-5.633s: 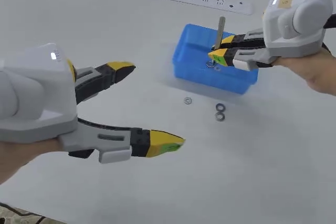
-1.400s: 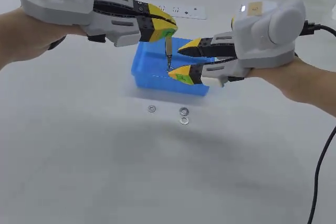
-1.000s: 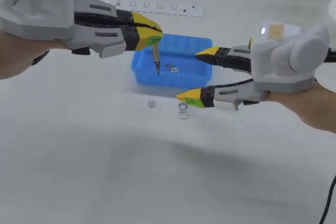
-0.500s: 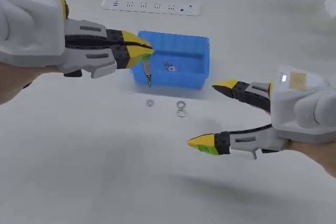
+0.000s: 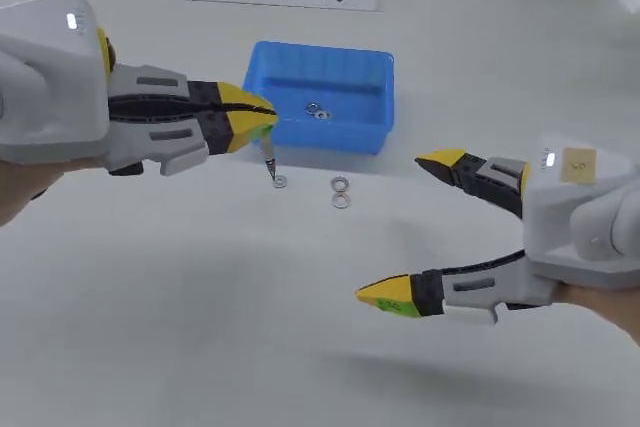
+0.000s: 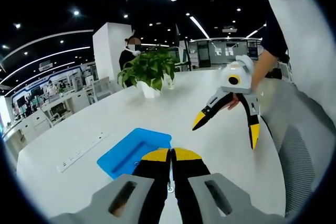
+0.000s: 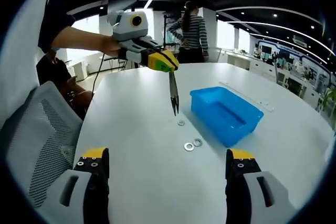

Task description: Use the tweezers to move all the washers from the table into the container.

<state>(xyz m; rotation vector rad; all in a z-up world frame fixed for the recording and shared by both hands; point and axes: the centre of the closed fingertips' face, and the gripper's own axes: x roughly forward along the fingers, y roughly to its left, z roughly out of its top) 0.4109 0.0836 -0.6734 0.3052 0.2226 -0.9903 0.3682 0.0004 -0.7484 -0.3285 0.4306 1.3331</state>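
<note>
Holding the tweezers (image 5: pixel 270 162) by the upper end in the left gripper (image 5: pixel 262 119), jaws pressed together on them, tips pointing down just beside the single washer (image 5: pixel 279 182) on the table (image 5: pixel 150 327). Right gripper (image 5: pixel 400 227) spread apart, holding nothing, well off to the side. Two more washers (image 5: pixel 341 192) close together near the front wall of the blue container (image 5: pixel 330 135), and a few already inside it. Possible trouble from here: may push the thin washer away across the smooth top instead of catching it, coming so steeply from above; may also pinch too weakly and drop it before the rim, or let the tweezers twist in the jaws. Against half a second ago: tips lower and nearer to the washer, no longer before the container wall; right gripper open as then. Some seconds earlier, tweezers in the right gripper above the container, not in the left.
</note>
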